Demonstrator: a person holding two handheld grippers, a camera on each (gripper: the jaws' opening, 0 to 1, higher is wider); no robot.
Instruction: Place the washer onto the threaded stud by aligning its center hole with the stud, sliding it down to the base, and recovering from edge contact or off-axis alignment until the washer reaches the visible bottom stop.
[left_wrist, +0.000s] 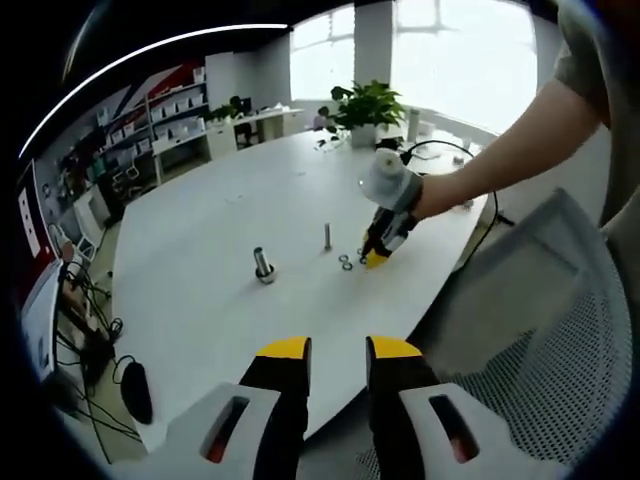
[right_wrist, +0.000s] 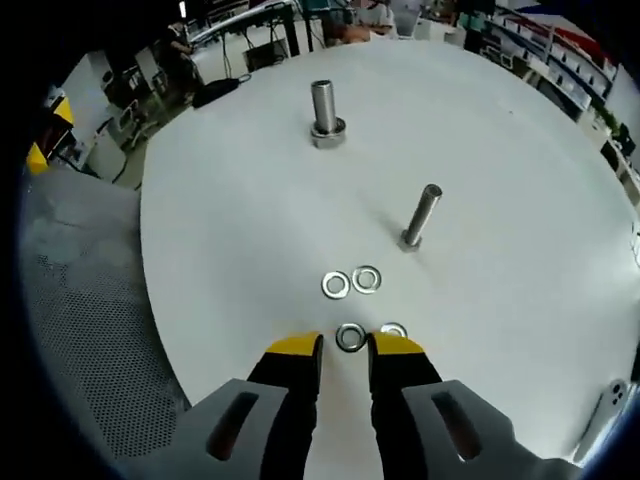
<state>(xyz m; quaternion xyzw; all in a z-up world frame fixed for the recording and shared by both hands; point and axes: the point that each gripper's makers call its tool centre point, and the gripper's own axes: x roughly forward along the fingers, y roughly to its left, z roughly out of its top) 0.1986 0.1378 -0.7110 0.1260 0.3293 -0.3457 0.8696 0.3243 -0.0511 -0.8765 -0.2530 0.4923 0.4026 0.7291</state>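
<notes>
One washer (right_wrist: 394, 330) sits half hidden behind the right gripper (right_wrist: 345, 346), jaws parted around another flat silver washer (right_wrist: 350, 337) on the bench (right_wrist: 230, 200). Left gripper (left_wrist: 338, 348) open, empty.

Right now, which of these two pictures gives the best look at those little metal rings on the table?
The right gripper view: the washers lie close ahead, four separate rings near the right gripper, their holes visible. In the left gripper view the washers are tiny specks far across the table, beside the right gripper.
</notes>
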